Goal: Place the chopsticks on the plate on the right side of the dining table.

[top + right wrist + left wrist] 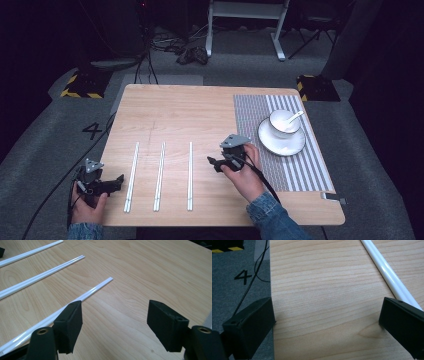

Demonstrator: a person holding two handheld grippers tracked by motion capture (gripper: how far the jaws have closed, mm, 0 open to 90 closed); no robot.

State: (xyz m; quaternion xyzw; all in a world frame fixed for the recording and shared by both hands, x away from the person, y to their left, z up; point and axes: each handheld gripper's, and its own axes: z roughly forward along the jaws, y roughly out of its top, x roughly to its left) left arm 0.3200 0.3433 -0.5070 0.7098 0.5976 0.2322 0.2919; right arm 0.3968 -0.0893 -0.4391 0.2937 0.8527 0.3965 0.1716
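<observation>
From the high view, three pairs of white chopsticks lay in parallel on the wooden table (200,107), running from its near edge toward the far one: the left pair (131,177), the middle pair (159,176) and the right pair (190,175). The right gripper (216,162) hovered just right of the right pair, near but apart from it, its jaws pointing left toward the sticks with nothing between them. The left gripper (118,181) sat at the table's near left corner, just left of the left pair, with jaws aimed at that pair. On the striped mat (250,130) along the table's right edge stood a white plate (281,145) bearing a bowl (285,122) with a spoon (293,117) in it. In the left gripper view, the jaws of the left gripper (327,320) stood wide apart over bare wood at the table's left edge, empty, with the left pair (387,273) passing by the right jaw. In the right gripper view, the right gripper (113,322) was spread wide and held nothing; the right pair (92,291) ran behind its left jaw, whether touching I could not tell, and the middle pair (42,275) and left pair (30,252) lay farther off.
</observation>
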